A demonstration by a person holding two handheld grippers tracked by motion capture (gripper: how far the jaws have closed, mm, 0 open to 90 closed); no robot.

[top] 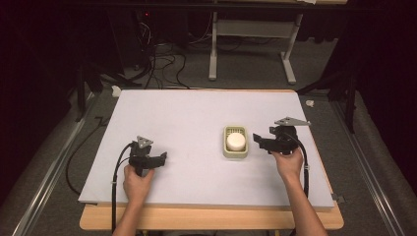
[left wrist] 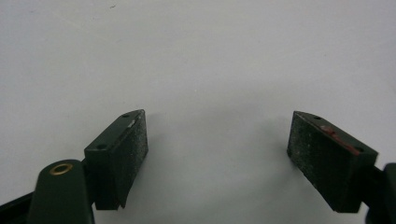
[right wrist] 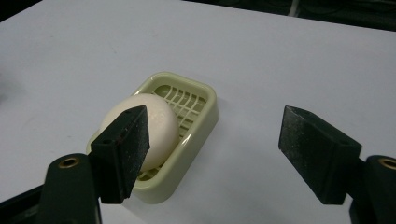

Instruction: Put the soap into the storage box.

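Right of the tabletop's (top: 196,108) middle sits a pale green soap dish (top: 236,142), a slatted tray with rounded corners, and a round cream soap (top: 236,141) lies inside it on the grid, toward the near end of the tray as the right gripper view shows. Just beside the dish on its right, the right tool (top: 260,140) is held by the person's right hand (top: 289,162) with its jaws spread wide and nothing between them; in the right gripper view one jaw overlaps the soap in the picture while the other stands over bare surface, and whether the first touches the soap cannot be told. Well apart from the dish, to its left and a little nearer the person, the left tool (top: 160,160) rests in the left hand (top: 137,184), its jaws likewise spread and empty above plain white surface. Between this tool and the dish the white covering lies bare, and beyond the dish it runs bare to the far edge. Nearer than the dish, a strip of the wooden board (top: 211,219) shows past the white sheet's front edge.
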